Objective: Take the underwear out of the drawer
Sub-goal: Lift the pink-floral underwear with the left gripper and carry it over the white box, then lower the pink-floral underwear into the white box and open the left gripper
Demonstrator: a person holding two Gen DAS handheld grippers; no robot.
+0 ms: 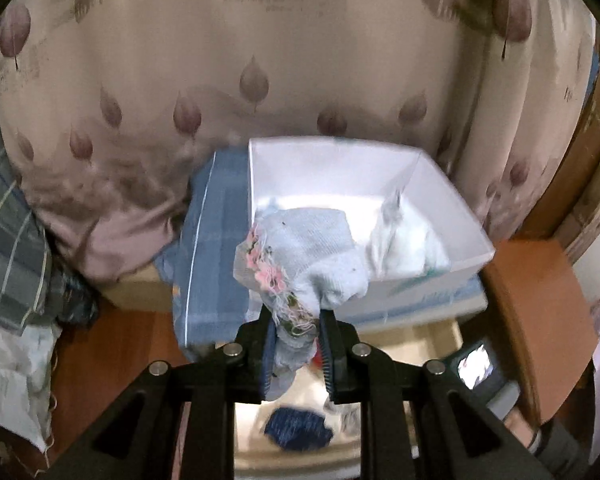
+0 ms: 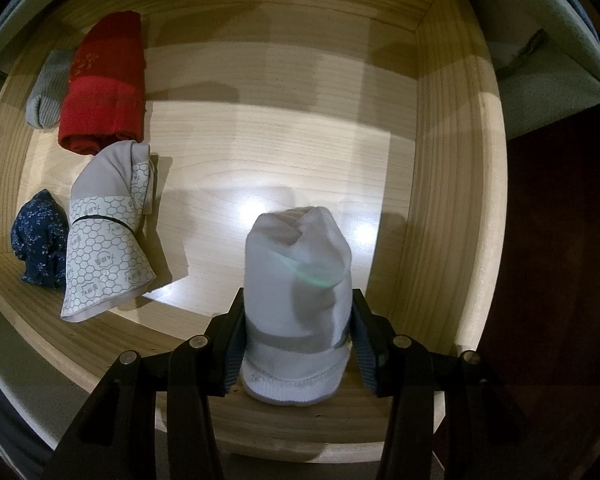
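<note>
Right gripper (image 2: 298, 344) clamps white roll (image 2: 298, 300) upright in drawer (image 2: 452, 184); left gripper (image 1: 296, 344) clamps blue underwear (image 1: 316, 256) before box (image 1: 432, 184)

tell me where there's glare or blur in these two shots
Left wrist view: motion blur smears the white box and the curtain. Right wrist view: sharper, bright glare spots on the drawer floor, a green flare streak across the white rolled garment.
</note>
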